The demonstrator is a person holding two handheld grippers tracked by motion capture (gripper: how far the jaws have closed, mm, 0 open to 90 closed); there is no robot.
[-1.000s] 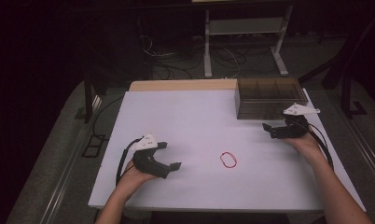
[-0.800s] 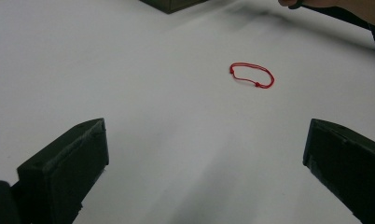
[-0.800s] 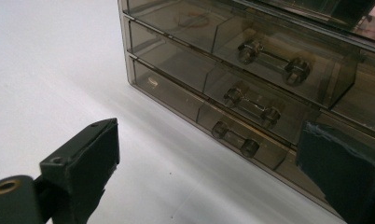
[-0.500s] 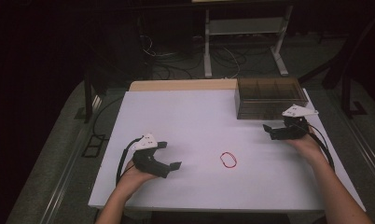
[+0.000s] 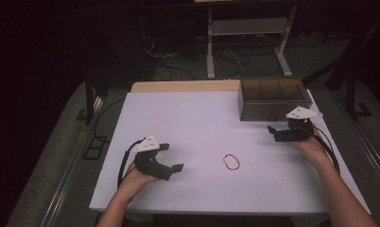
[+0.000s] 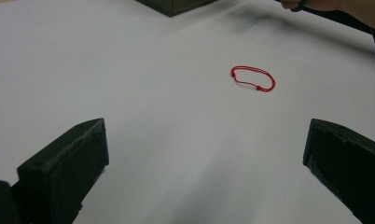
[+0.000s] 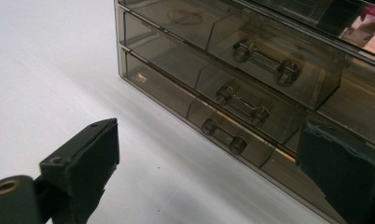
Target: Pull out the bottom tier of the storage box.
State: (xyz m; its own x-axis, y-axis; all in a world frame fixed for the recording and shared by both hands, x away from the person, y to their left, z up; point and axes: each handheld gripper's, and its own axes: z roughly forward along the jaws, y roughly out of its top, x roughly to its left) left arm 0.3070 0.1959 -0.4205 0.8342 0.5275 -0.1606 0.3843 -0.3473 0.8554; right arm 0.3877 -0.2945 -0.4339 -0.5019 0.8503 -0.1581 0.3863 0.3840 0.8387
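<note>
Black grippers (image 5: 171,157), grey three-cornered plates, black cables, bare forearms

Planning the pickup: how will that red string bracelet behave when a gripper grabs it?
The red string bracelet looks like thin cord, so probably floppy and likely to sag once lifted. It lies flat on the white table, so pinching it may be fiddly. It seems very light, so a nudge would likely slide it.

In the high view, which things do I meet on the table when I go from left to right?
Left gripper → red string bracelet → smoky clear drawer box, farther back → right gripper, just in front of the box's right part.
</note>
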